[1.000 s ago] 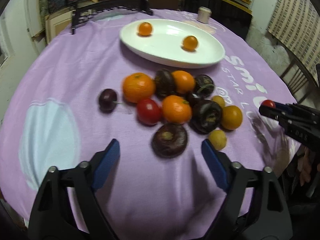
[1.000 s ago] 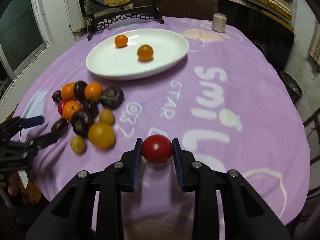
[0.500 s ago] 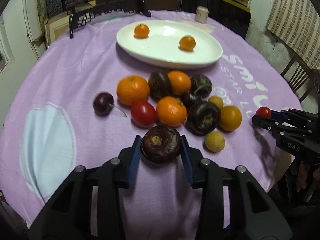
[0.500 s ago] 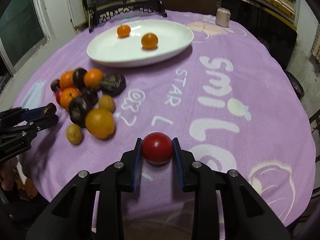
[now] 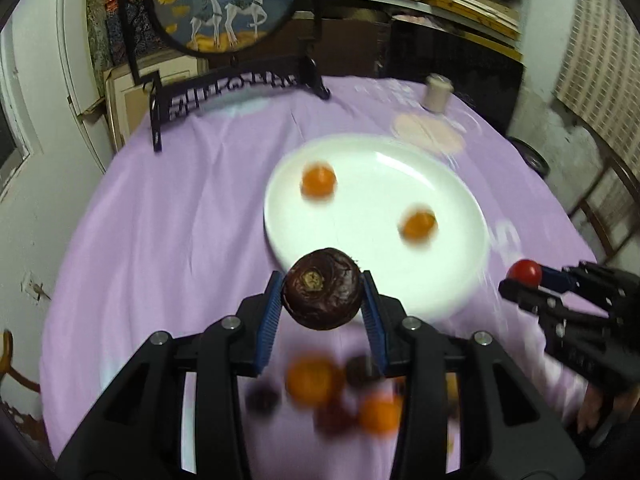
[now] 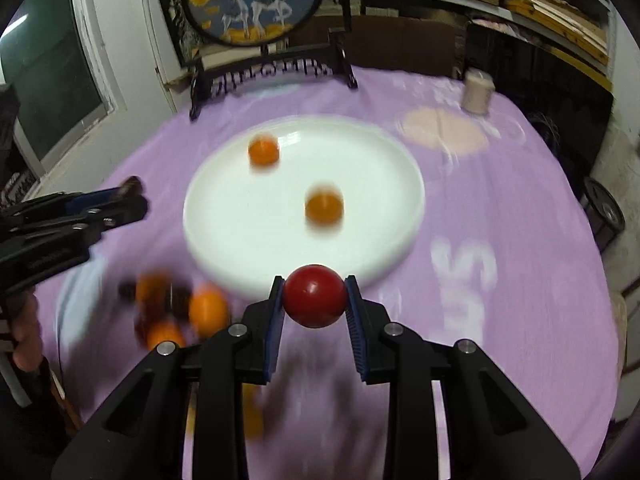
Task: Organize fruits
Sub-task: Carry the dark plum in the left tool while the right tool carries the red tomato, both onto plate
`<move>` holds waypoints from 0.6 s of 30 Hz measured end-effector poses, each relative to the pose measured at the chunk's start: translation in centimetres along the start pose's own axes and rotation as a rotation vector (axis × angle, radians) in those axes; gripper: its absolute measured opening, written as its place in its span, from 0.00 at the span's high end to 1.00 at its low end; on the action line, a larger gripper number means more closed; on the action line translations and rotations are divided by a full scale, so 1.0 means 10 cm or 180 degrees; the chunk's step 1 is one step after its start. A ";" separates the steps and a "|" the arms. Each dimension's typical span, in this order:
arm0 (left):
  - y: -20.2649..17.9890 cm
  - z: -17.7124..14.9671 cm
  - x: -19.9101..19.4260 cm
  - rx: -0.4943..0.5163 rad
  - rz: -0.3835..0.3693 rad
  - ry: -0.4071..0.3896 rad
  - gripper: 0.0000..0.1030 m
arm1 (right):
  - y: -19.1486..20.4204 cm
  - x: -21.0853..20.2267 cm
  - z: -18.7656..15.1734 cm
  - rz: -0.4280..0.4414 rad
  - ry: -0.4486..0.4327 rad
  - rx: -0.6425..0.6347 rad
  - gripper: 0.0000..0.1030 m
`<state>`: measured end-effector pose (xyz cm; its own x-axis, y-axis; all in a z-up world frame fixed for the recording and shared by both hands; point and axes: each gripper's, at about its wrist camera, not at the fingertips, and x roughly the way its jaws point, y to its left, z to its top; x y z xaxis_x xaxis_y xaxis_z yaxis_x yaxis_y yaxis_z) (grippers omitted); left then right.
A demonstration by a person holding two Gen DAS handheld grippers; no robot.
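Carry step. Left tongs [image 5: 322,304] are clamped on a dark fruit [image 5: 322,294], right tongs [image 6: 315,302] on a red fruit [image 6: 315,295]; both held above the cloth. Plate [image 6: 224,240] lies just ahead of both. Next: fruits are to be lowered over it and released, clear of the two oranges [image 6: 324,208].

Two oranges [image 5: 318,181] lie on the plate [image 5: 372,280], behind the fruit pile [image 5: 320,392].

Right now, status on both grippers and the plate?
Left gripper shut on dark fruit. Right gripper shut on red tomato. White plate ahead, two oranges on it, path clear.
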<state>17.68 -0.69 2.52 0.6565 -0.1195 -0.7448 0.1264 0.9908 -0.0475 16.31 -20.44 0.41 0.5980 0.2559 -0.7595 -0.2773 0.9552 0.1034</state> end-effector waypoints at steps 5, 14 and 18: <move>-0.10 0.73 0.55 -0.0067 0.0002 0.0106 0.62 | -0.14 0.51 0.73 -0.0014 0.0026 0.0083 0.71; -0.24 1.06 1.28 -0.0126 -0.0130 0.0283 0.62 | -0.40 1.09 0.85 -0.0124 0.0190 0.0214 0.71; -0.25 1.05 1.43 -0.0090 -0.0174 0.0354 0.62 | -0.40 1.23 0.85 -0.0102 0.0266 0.0214 0.71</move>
<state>34.55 -5.50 -0.97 0.5625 -0.1672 -0.8097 0.1377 0.9846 -0.1077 31.21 -19.79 -3.89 0.5403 0.2143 -0.8137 -0.2061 0.9713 0.1190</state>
